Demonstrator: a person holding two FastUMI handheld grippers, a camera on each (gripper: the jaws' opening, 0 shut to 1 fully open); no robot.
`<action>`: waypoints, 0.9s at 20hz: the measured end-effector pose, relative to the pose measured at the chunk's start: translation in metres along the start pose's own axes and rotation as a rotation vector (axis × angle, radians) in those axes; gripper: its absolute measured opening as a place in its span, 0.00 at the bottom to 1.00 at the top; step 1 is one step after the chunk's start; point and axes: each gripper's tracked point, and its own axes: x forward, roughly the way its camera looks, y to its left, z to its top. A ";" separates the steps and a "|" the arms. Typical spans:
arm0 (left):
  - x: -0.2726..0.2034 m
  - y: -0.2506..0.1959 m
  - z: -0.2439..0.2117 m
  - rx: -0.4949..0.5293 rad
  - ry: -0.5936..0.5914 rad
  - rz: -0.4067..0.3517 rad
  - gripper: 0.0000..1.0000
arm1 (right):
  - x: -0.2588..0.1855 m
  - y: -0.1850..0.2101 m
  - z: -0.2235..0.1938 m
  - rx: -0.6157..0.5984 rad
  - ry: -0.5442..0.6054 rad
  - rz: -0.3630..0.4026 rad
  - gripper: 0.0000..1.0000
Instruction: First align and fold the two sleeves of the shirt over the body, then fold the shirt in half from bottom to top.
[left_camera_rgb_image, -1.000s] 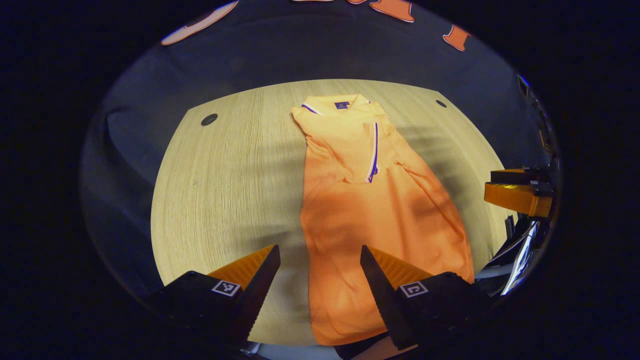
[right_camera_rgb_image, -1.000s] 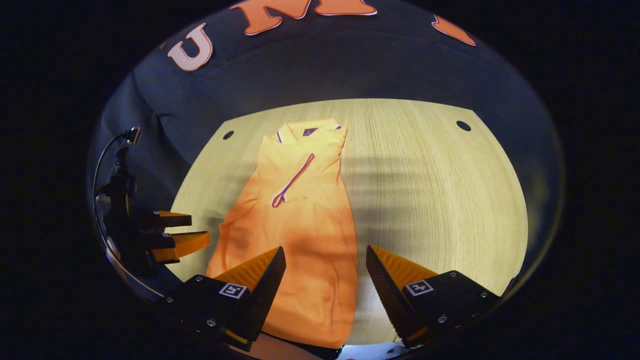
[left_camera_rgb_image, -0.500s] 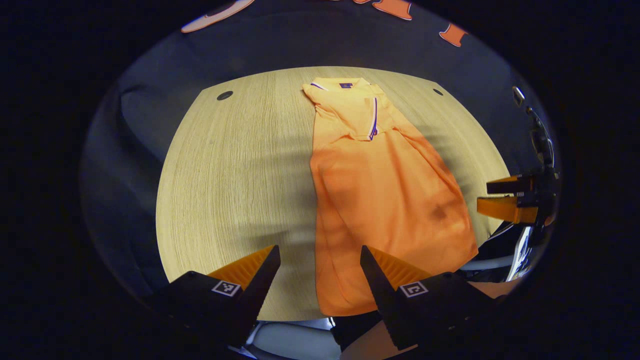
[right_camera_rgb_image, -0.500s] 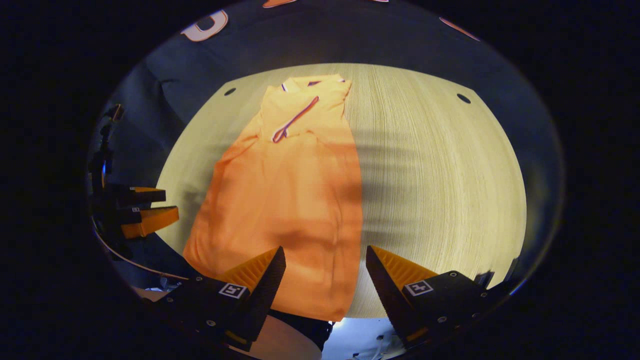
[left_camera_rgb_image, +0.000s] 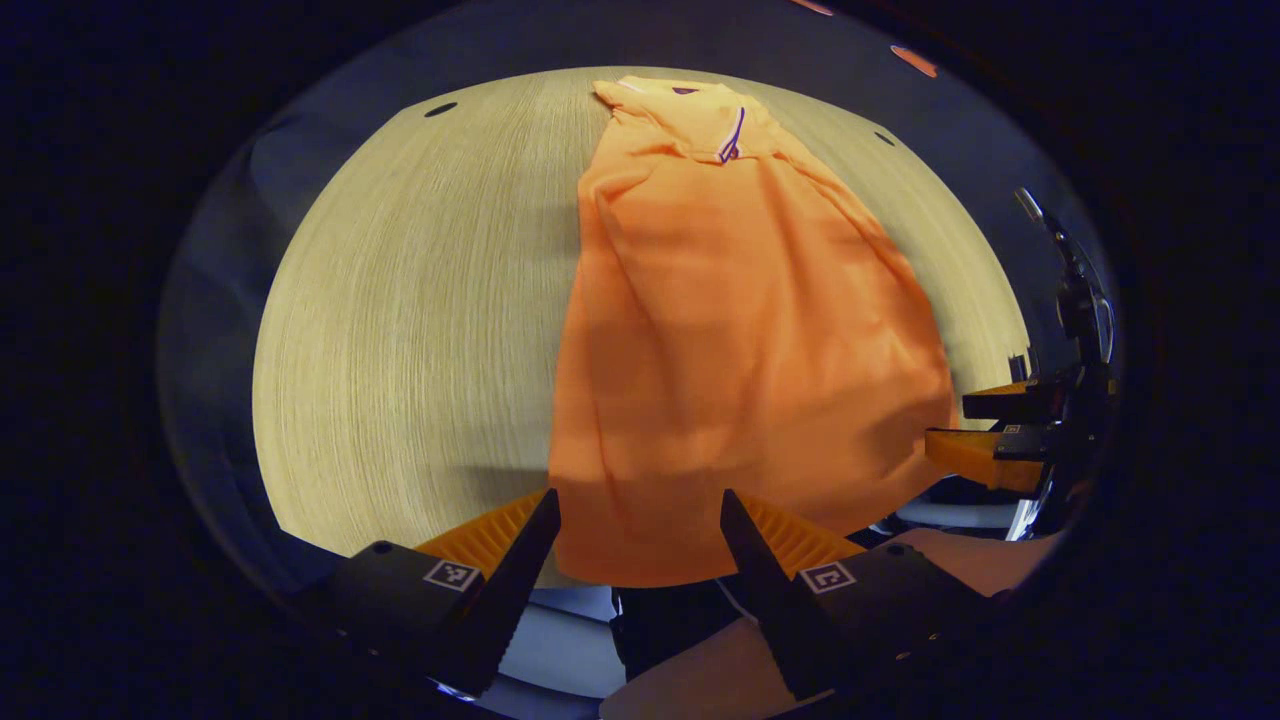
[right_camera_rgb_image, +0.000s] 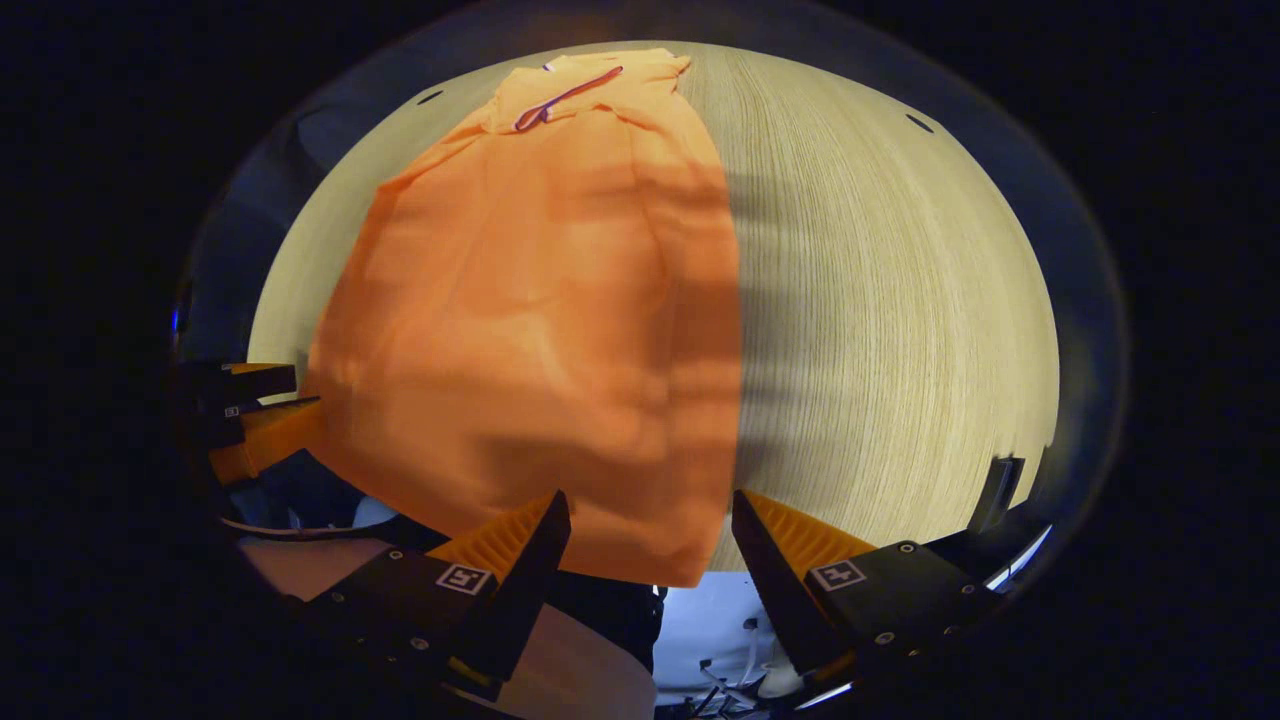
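Shirt (left_camera_rgb_image: 740, 320) lay flat on the wooden table (left_camera_rgb_image: 400, 300), collar at the far end and hem at the near edge, the sleeves looking already folded in over the body near the collar. Left gripper (left_camera_rgb_image: 640, 530) hung low over the near left corner of the hem, its fingers spread wide with nothing between them, the cloth's edge sitting right in the gap. Right gripper (right_camera_rgb_image: 650, 530) stood the same way at the near right corner in the right gripper view, jaws well apart and empty, hem showing between them. Each tool also appeared off to the side in the other's camera, flanking the hem.

By my reading, the step in hand was the bottom-to-top fold, and the grasp had not yet been made. To do it well, both tools would need to bite the hem corners at matching depth, taking every layer and not just the top one. Then lift evenly, carry both corners forward together, and lay the hem square to the collar. The risks: one side dragging ahead and skewing the fold, or the tucked sleeves slipping out as the cloth rose
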 end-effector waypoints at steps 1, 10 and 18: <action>0.003 -0.001 -0.003 -0.009 0.010 0.000 0.99 | 0.002 0.001 -0.001 0.007 0.005 0.001 1.00; 0.021 -0.006 -0.015 0.052 0.057 0.119 0.97 | 0.007 0.006 -0.003 -0.036 0.027 -0.017 0.99; 0.017 -0.001 -0.015 -0.002 0.036 0.132 0.77 | 0.006 0.002 -0.005 -0.004 0.002 -0.002 0.51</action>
